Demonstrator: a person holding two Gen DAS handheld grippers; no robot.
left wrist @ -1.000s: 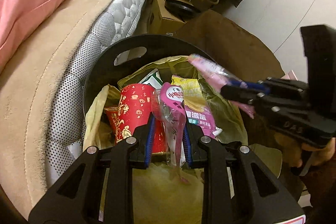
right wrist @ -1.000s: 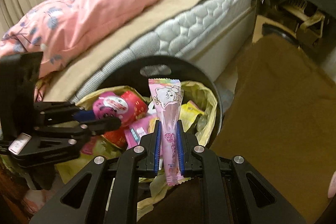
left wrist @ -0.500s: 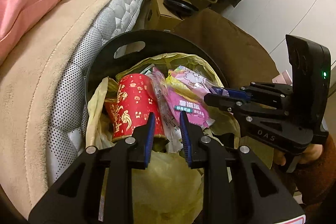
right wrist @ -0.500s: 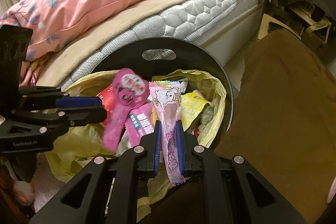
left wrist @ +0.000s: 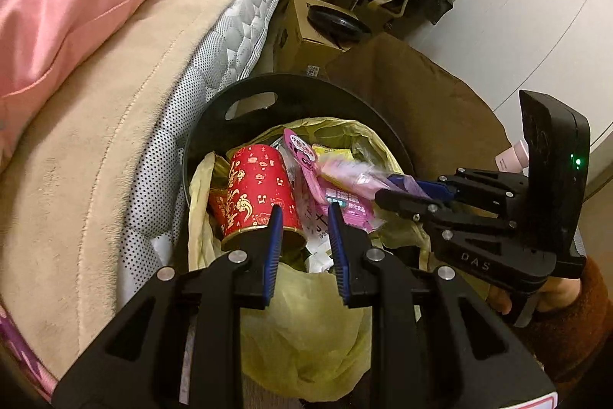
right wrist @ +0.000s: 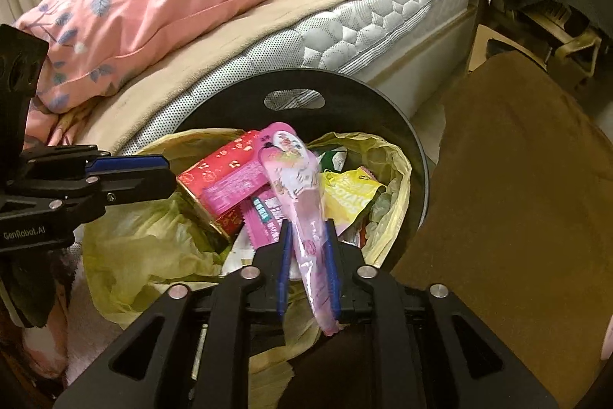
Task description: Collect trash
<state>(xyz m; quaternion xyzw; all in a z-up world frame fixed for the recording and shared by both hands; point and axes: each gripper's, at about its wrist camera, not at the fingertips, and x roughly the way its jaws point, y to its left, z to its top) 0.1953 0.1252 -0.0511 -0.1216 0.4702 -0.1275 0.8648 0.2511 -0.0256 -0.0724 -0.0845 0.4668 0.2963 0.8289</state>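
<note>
Beside bed: black bin (right wrist: 415,156), yellow liner.
Left gripper (left wrist: 304,213): fingers apart, holding nothing, over the red can (left wrist: 258,194).
Right gripper (right wrist: 308,236): released, pink wrapper (right wrist: 302,202) loose between its fingers.

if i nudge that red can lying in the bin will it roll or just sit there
Probably it just sits. The red can lies tilted on its side, wedged among wrappers against the yellow liner, so it has little room to roll. It looks rigid metal with an open end, likely light, and may slide deeper into the soft trash.
</note>
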